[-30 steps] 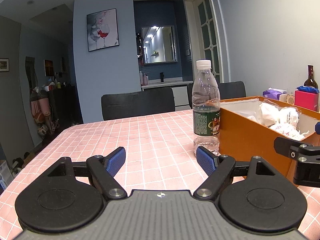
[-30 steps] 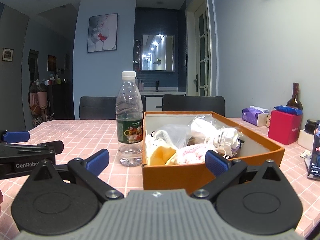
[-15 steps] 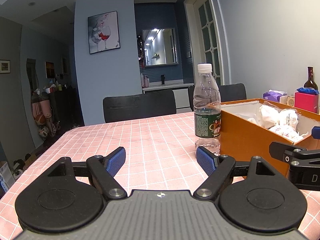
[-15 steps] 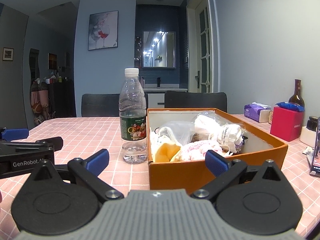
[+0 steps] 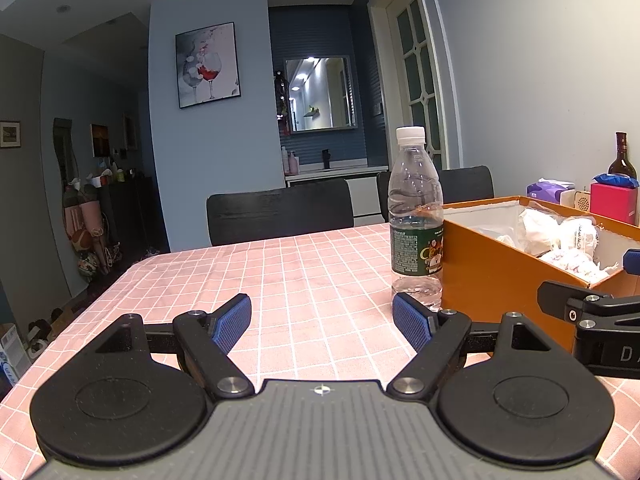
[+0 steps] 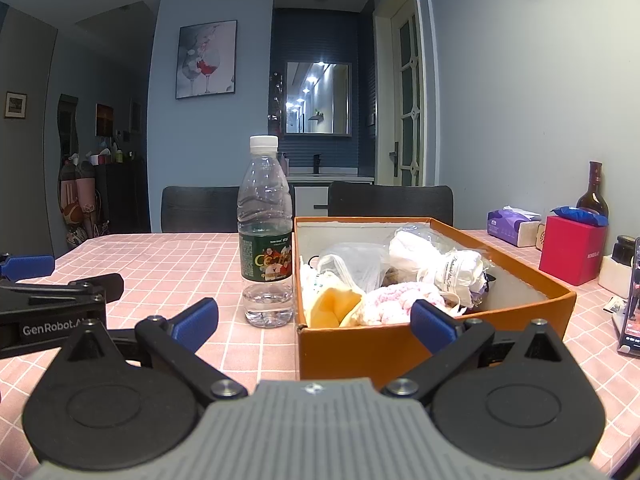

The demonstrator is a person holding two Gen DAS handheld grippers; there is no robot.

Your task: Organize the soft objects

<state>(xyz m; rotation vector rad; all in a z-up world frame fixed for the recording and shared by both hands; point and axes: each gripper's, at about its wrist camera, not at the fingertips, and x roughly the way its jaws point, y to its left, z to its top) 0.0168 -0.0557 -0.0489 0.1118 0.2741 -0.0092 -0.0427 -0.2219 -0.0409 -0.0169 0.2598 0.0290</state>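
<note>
Here, the left gripper (image 5: 322, 322) and right gripper (image 6: 314, 320) hover level over the table, jaws wide apart, holding nothing. "GenRobot" is printed on one. Soft objects (image 6: 400, 280) fill the orange box (image 6: 400, 344).

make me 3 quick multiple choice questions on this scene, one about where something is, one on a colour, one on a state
1. Where does the bottle stand?
A. inside the box
B. on the table, beside the box's left wall
C. on a chair

2. What colour is the outside of the box?
A. orange
B. green
C. white

3. How is the right gripper?
A. shut on the bottle
B. shut on a soft item
C. open, holding nothing

Answers:
1. B, the bottle stands upright on the pink checked cloth just left of the box.
2. A, its outer walls are orange and only the lining is white.
3. C, its blue pads are spread wide with nothing between them; the left gripper is open too.
</note>
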